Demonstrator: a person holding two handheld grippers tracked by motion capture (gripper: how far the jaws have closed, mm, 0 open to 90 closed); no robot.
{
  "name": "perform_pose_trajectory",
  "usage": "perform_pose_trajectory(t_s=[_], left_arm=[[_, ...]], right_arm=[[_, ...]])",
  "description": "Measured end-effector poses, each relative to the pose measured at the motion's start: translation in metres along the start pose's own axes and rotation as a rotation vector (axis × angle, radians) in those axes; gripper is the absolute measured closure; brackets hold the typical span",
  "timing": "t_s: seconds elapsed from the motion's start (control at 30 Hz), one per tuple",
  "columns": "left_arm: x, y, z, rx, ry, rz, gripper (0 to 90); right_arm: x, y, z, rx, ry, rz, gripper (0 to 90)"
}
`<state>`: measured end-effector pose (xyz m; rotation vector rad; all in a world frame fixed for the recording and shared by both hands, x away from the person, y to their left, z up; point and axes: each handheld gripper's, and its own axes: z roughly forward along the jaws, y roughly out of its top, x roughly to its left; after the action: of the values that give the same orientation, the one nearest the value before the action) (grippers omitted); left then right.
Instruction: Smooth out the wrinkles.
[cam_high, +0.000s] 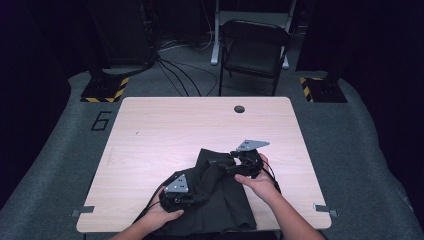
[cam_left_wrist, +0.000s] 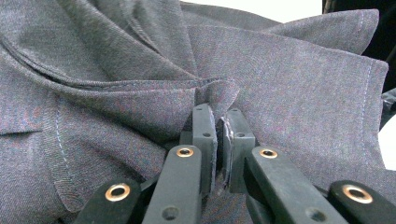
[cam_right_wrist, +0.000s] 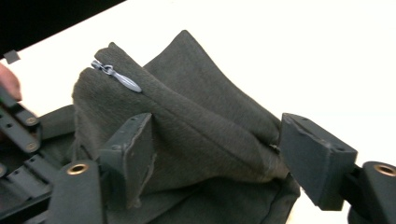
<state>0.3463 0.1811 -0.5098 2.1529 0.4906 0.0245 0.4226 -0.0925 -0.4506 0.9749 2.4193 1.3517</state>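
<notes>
Up close, the left tongs (cam_left_wrist: 222, 135) pinch the dark garment (cam_left_wrist: 289, 93), while the spread right tongs (cam_right_wrist: 219, 158) straddle its zipper (cam_right_wrist: 116, 74) fold.

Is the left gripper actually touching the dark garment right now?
Touching. The left gripper view shows the left gripper with its jaws pinched shut on a fold of the dark garment.

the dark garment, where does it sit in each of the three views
High view: the dark garment lies bunched at the near middle of the table, between both hands.
Left gripper view: its grey cloth spreads across the frame, a fold pinched in the shut left gripper.
Right gripper view: a raised peak with a zipper pull stands between the open jaws of the right gripper.
Shared landmark: the pale tabletop.
</notes>
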Motion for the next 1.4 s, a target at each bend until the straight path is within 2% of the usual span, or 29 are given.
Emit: perform_pose_trajectory(t_s=[0.23,0.37,0.43,0.5,0.67,0.73,0.77,0.9,0.97,1.03,1.1,1.2,1.33,1.4], left_arm=[[0.000,-0.001,0.001,-0.006,0.001,-0.008,85.4],[0.001,-0.001,0.001,-0.009,0.000,-0.012,85.4],[0.001,-0.001,0.001,-0.011,0.000,-0.014,85.4],[0.002,-0.001,0.000,-0.007,-0.006,-0.014,85.4],[0.001,-0.002,0.001,-0.016,0.004,-0.012,85.2],[0.000,-0.002,0.000,-0.014,0.003,-0.010,85.2],[0.000,-0.002,0.000,-0.014,0.006,-0.010,85.1],[0.000,-0.003,0.001,-0.022,0.008,-0.017,84.8],[0.001,-0.002,0.000,-0.020,0.003,-0.024,84.6],[0.001,-0.002,0.001,-0.026,0.007,-0.032,84.3],[0.002,-0.002,0.000,-0.026,0.001,-0.038,83.3],[0.002,-0.002,-0.003,-0.030,-0.008,-0.049,78.0],[0.003,-0.001,-0.008,-0.048,0.004,-0.087,67.3],[0.002,0.000,-0.012,-0.053,0.020,-0.086,60.9]], right_arm=[[-0.008,0.008,0.019,0.033,0.011,-0.034,15.4],[-0.010,0.012,0.028,0.035,0.039,-0.058,14.9],[-0.011,0.013,0.033,0.039,0.060,-0.043,14.8],[-0.013,0.014,0.037,0.046,0.074,-0.049,14.8],[-0.008,0.018,0.042,0.064,0.081,-0.058,15.1],[-0.006,0.017,0.041,0.073,0.073,-0.065,18.2],[-0.007,0.016,0.040,0.065,0.071,-0.089,21.1],[-0.014,0.007,0.030,0.065,0.082,-0.099,36.1],[-0.019,0.002,0.025,0.058,0.098,-0.066,44.1],[-0.021,-0.002,0.021,0.047,0.105,-0.055,48.8],[-0.022,-0.006,0.020,0.038,0.101,-0.063,54.1],[-0.022,-0.010,0.018,0.035,0.092,-0.071,61.1],[-0.025,-0.014,0.017,0.025,0.094,-0.087,62.7],[-0.026,-0.016,0.017,0.023,0.089,-0.084,62.9]])
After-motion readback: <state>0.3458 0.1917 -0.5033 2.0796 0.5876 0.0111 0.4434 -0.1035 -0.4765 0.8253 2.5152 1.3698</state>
